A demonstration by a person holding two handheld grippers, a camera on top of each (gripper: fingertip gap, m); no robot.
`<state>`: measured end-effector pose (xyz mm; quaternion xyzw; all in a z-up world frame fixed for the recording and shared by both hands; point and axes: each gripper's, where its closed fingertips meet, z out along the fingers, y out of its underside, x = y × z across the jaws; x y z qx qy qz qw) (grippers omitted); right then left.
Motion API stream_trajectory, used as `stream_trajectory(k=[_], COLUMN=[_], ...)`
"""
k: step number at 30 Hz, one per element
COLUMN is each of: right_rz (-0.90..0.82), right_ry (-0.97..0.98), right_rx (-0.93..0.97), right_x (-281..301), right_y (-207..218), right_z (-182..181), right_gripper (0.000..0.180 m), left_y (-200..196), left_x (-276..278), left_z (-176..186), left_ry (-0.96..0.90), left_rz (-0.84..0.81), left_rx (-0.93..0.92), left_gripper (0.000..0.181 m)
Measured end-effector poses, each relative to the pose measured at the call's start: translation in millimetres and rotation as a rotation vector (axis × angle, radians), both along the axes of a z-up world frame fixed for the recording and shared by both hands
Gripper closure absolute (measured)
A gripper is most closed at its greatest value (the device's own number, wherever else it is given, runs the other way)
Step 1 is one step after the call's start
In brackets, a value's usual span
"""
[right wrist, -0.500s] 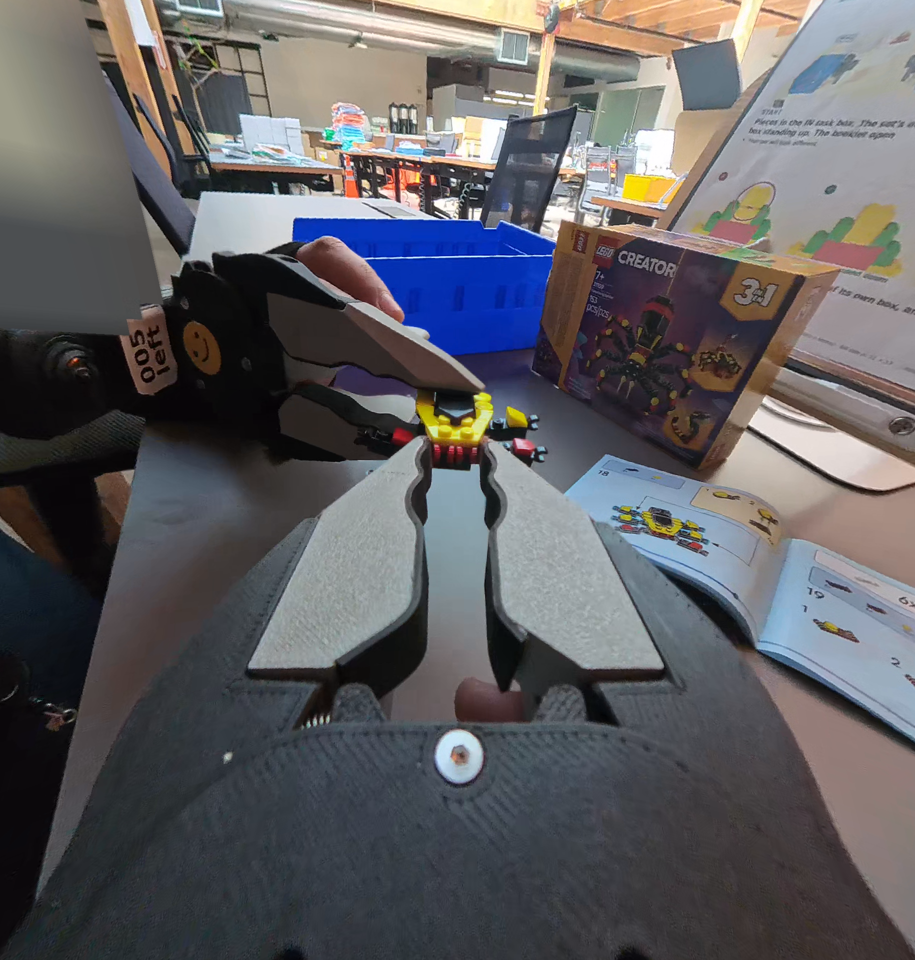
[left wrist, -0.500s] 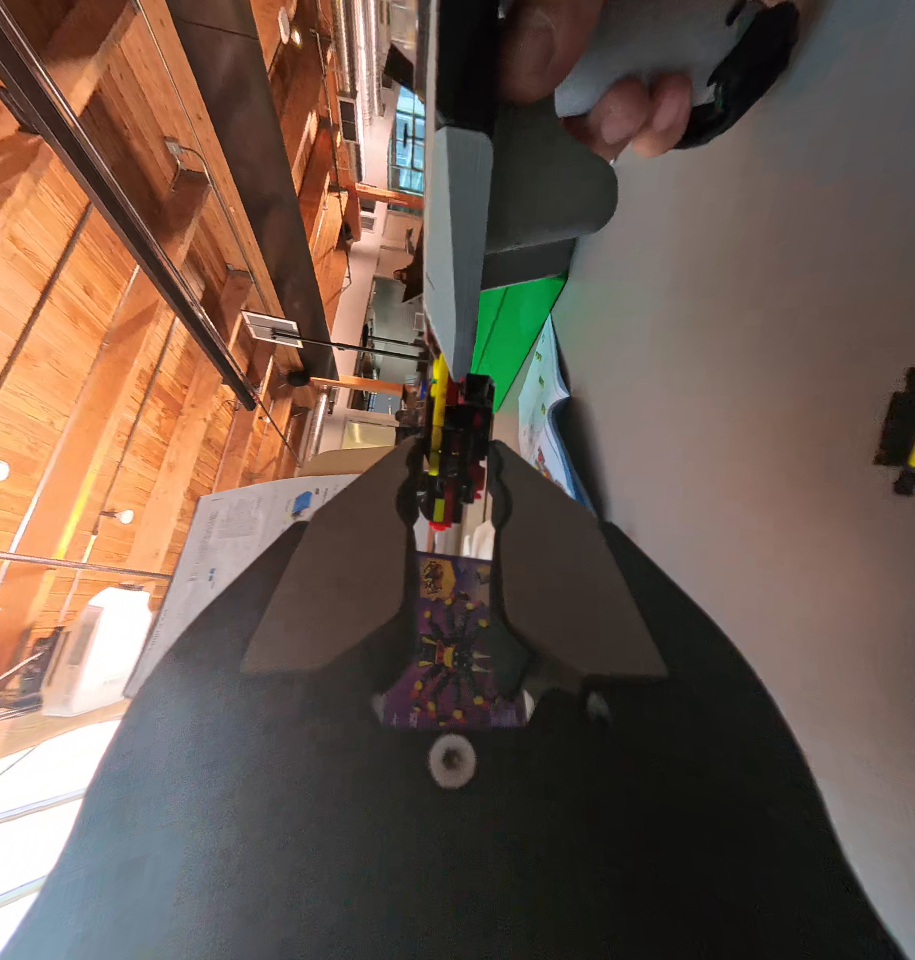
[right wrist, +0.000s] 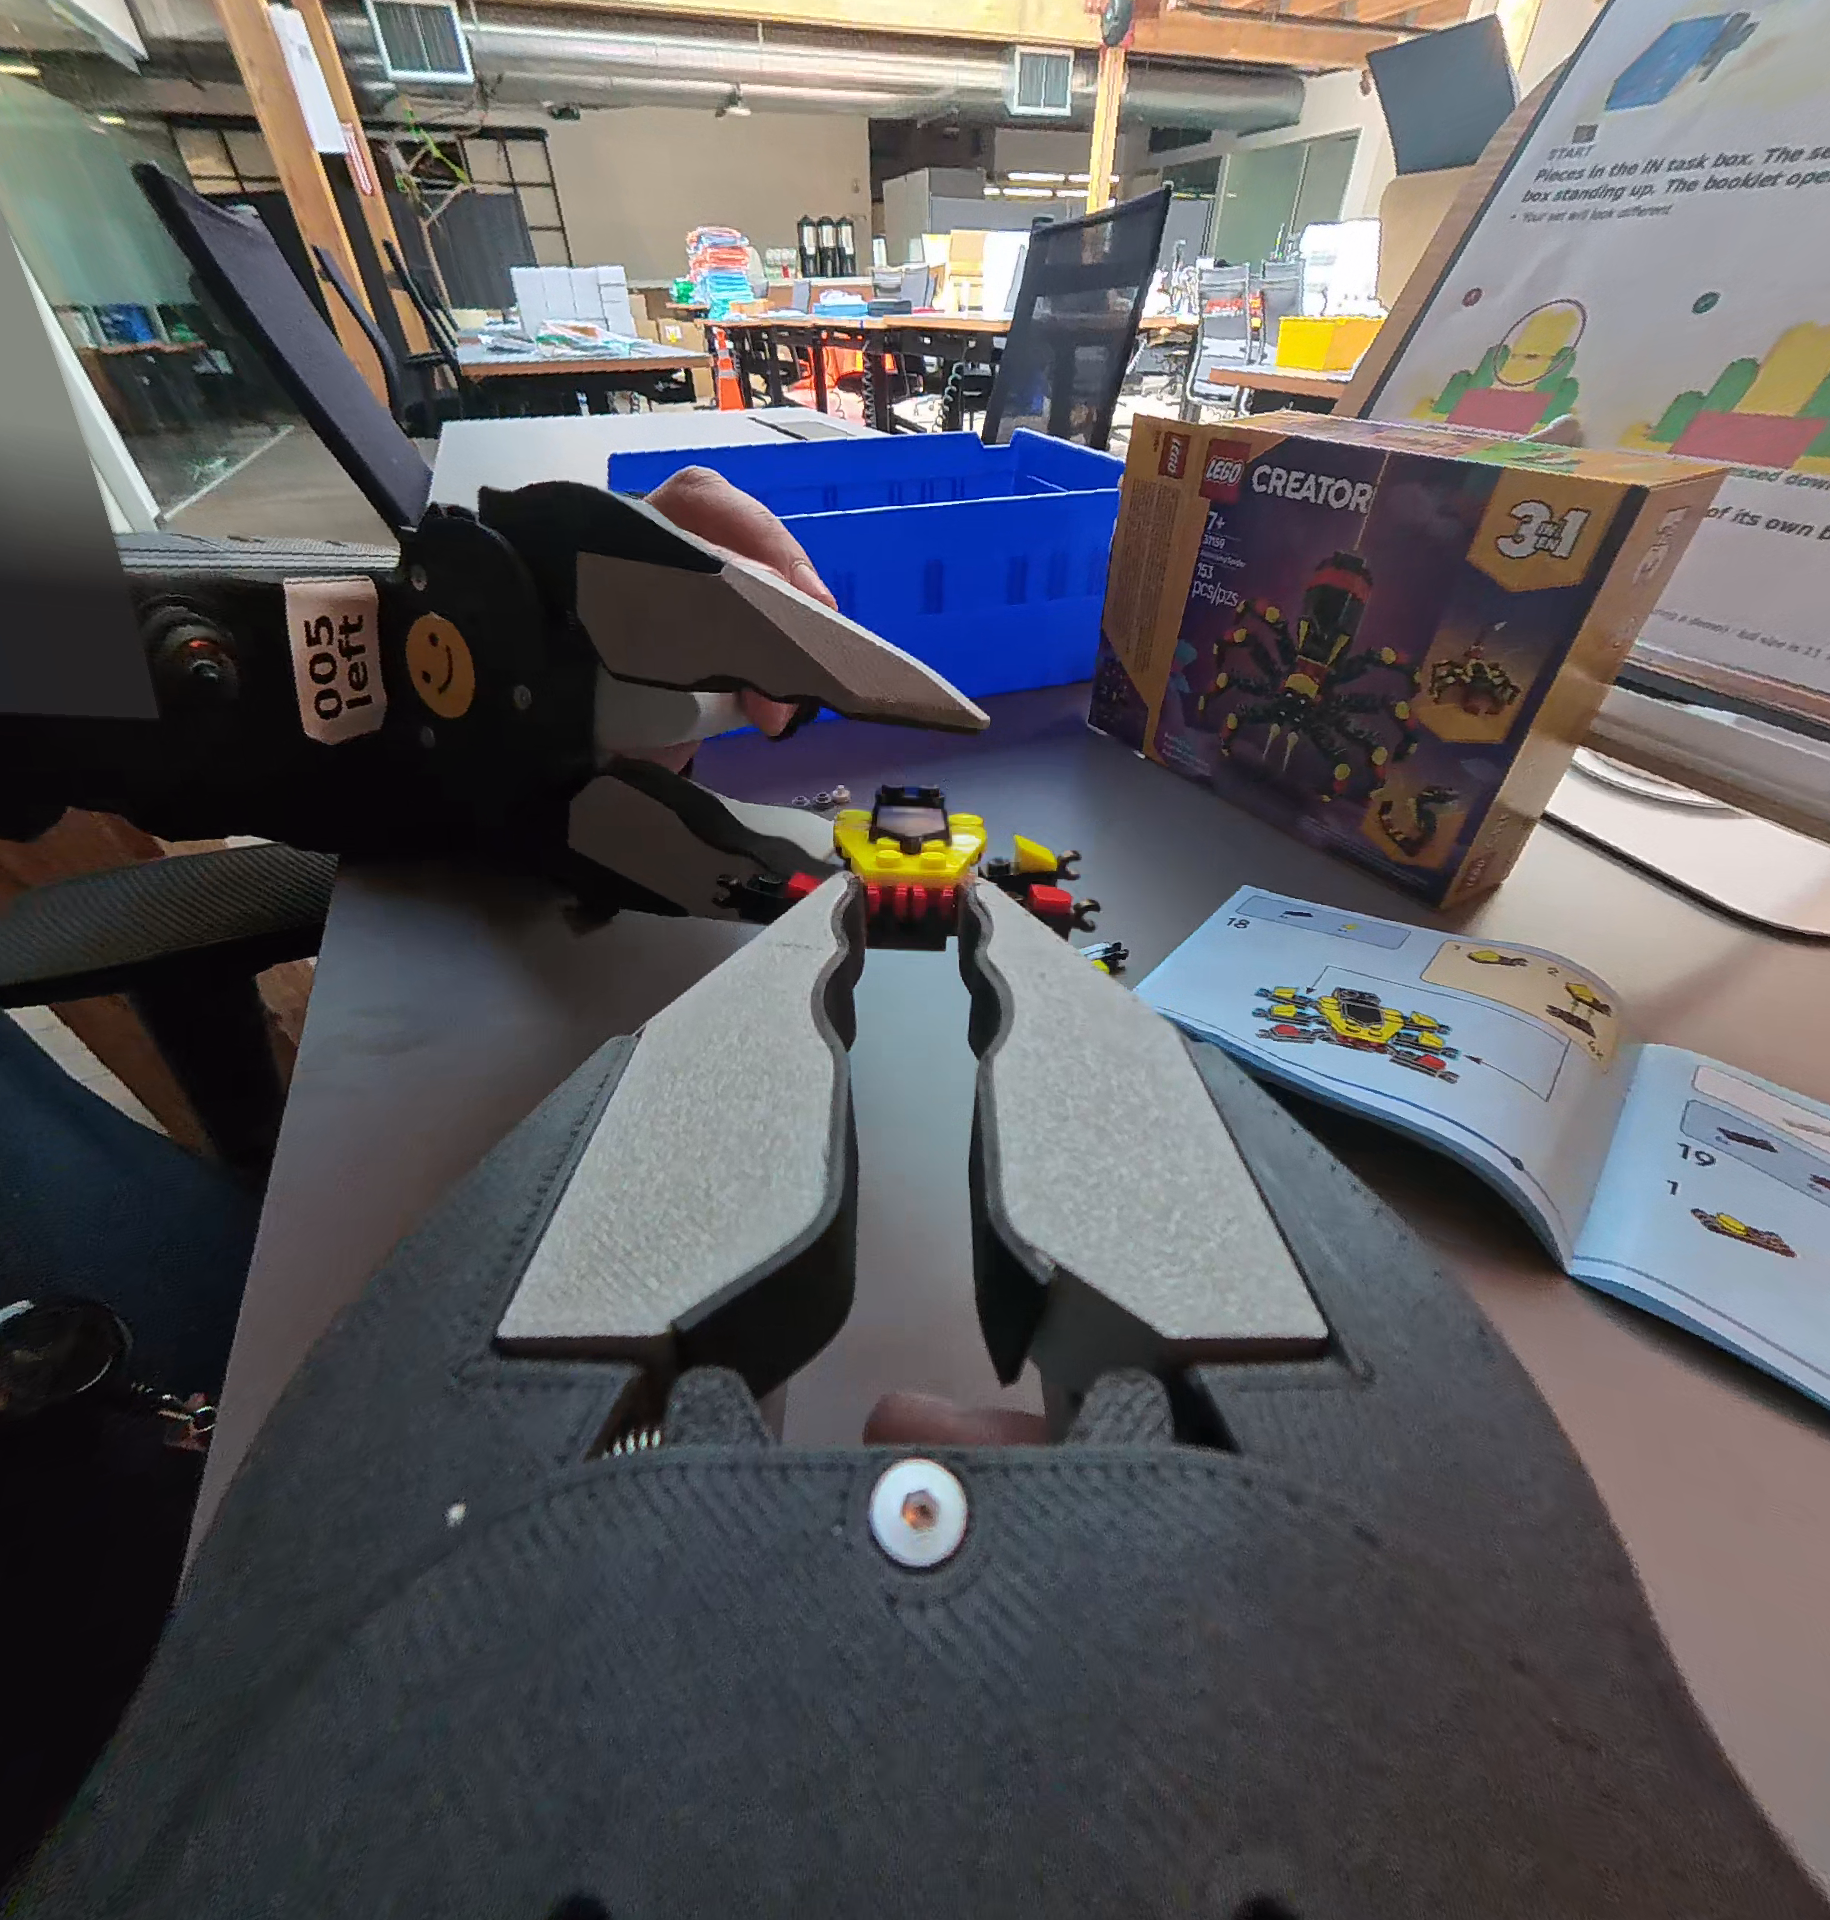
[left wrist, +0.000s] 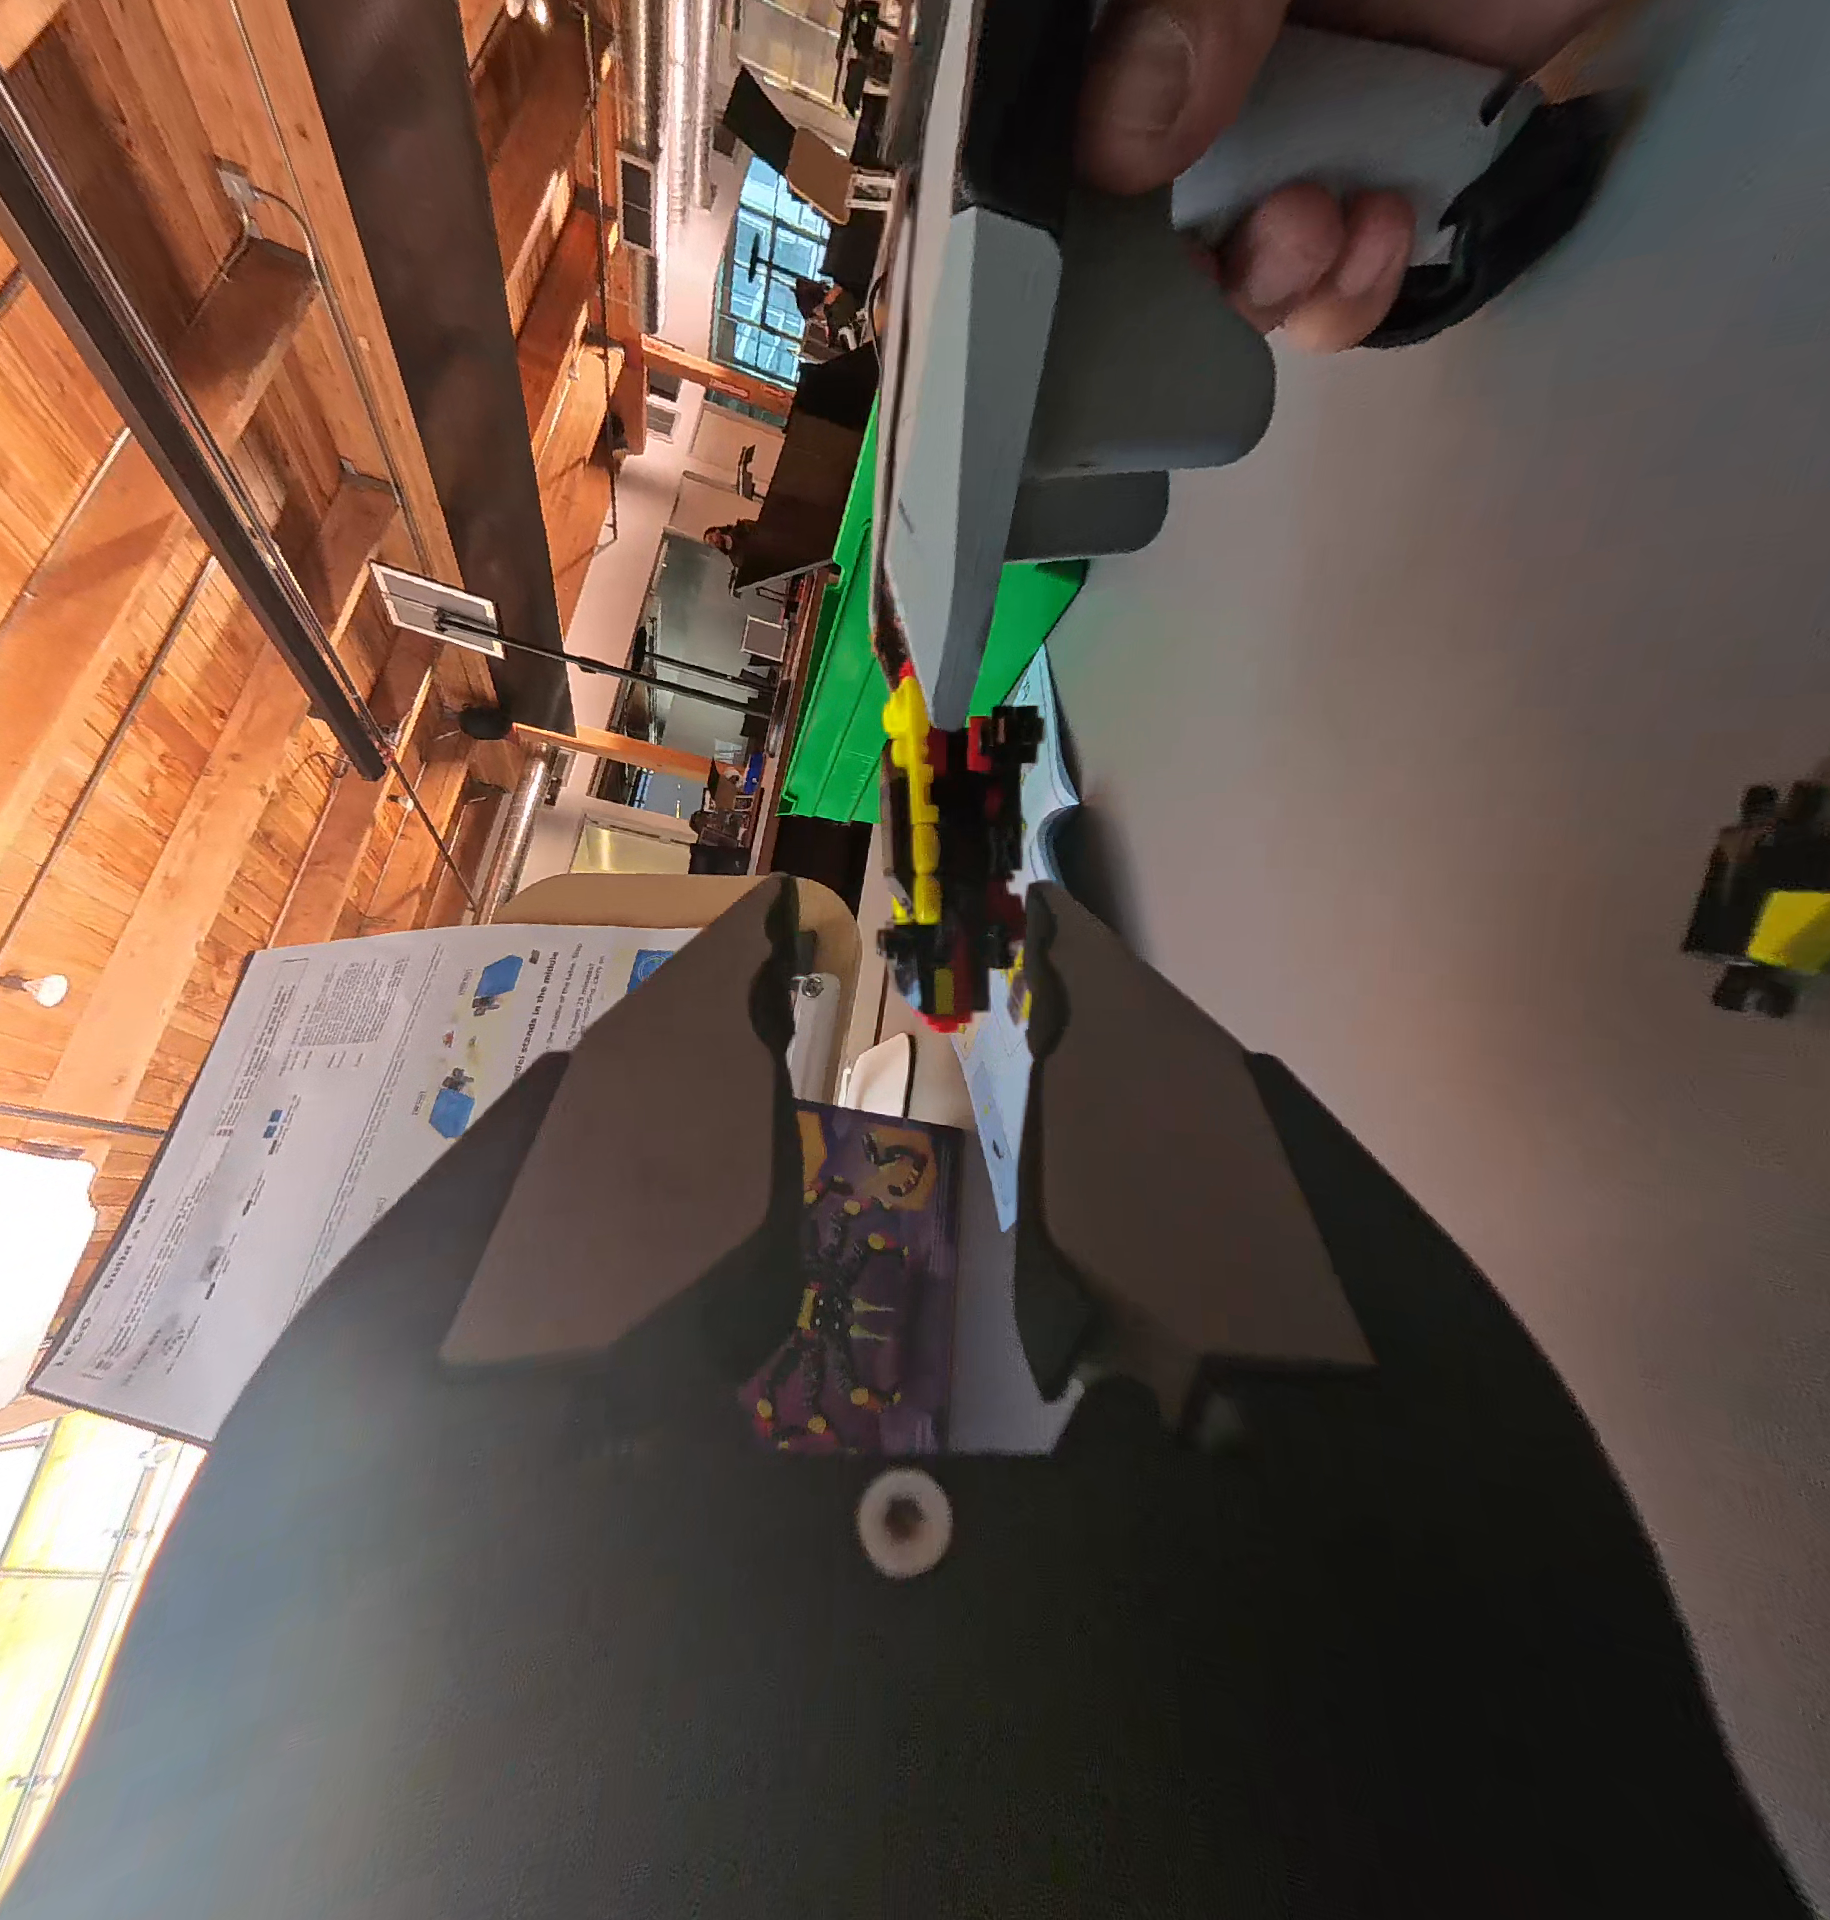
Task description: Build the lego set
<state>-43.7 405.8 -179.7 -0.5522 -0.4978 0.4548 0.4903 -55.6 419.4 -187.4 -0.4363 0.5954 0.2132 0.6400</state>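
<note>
The grey table (right wrist: 495, 997) carries everything, and biggest on it is the blue bin (right wrist: 942, 561) at the back, then the set's box (right wrist: 1389, 665) standing upright to the right, then the open instruction booklet (right wrist: 1493, 1081) lying flat near the right gripper.

The right gripper (right wrist: 911, 914) is pinched on the rear of the spider body (right wrist: 911, 862), its fingertips pressing the red bricks from either side, and the build sits low at the table, in the middle, in front of the bin. The left gripper (right wrist: 890, 790) comes in from the left with its jaws spread wide: the upper finger is lifted clear above the model, the lower tip is down by the left-side leg stubs. I can't tell if that tip actually touches.

Handling-wise I'd guess it's light and rigid in the core but fragile at the edges. Those little black clip ends and the yellow wedge on the right look like they'd pop off under a sideways nudge. The stacked red-and-yellow core looks like the safest place to hold, right where the right fingers already are.

Its black windscreen-like tile points away from the right gripper, toward the bin, so the long axis runs front to back and the legs stick out left and right. A small black-and-yellow sub-build (left wrist: 1784, 904) sits well apart on the table.
</note>
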Motion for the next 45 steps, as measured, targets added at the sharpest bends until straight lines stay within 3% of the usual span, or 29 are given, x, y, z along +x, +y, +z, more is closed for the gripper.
stream_trajectory(k=[1, 4, 5, 9, 13, 17, 23, 24, 28, 31, 37, 45], right_rz=[0.006, 0.036, 0.044, 0.066, -0.028, -0.273, -0.339, -0.324, -0.334, -0.414, -0.514, -0.498], right_ry=[-0.002, 0.002, 0.011, 0.003, -0.049, -0.322, -0.835, -0.872, -0.886, -0.74, -0.211, -0.076], right_rx=[-0.001, -0.005, -0.006, -0.019, 0.042, 0.16, 0.63, 0.698, 0.802, 0.569, -0.033, -0.188], right_x=[-0.2, -1.6, -1.8, 0.1, 13.3, 30.2, 9.2, 3.7, -11.0, -4.9, 34.3, 54.6], right_y=[-1.2, -6.9, -8.2, -8.8, 15.4, 77.0, 132.3, 136.0, 147.7, 159.1, 182.9, 191.1], right_z=[-0.3, 0.1, 1.3, 0.3, -3.4, -28.8, -71.5, -76.0, -82.2, -69.9, -12.5, -12.7], right_gripper=[0.165, 0.165, 0.165, 0.165, 0.148, 0.134, 0.115, 0.123, 0.18, 0.18, 0.18, 0.18], left_y=[-0.7, -3.3, -5.5, -4.7, 13.2, 33.3, 46.0, 46.3, 48.2, 49.9, 49.9, 51.8], left_x=[1.3, 4.8, 5.4, 4.9, -12.2, -37.8, -67.2, -71.0, -81.9, -87.8, -89.4, -85.3], left_z=[-1.8, -6.6, -8.8, -10.4, -19.1, -26.9, -20.1, -17.0, -4.1, 0.5, 3.8, -9.9], left_ry=[0.008, 0.034, 0.059, 0.078, 0.097, 0.079, -0.012, -0.021, -0.072, -0.112, -0.147, -0.136], left_rz=[-0.005, -0.018, -0.025, -0.014, 0.085, 0.189, 0.269, 0.277, 0.302, 0.316, 0.319, 0.312], left_rx=[-0.004, -0.001, 0.006, 0.006, -0.05, -0.129, -0.193, -0.188, -0.179, -0.196, -0.218, -0.267], left_gripper=[0.139, 0.139, 0.154, 0.155, 0.156, 0.155, 0.155, 0.155, 0.155, 0.155, 0.155, 0.155])
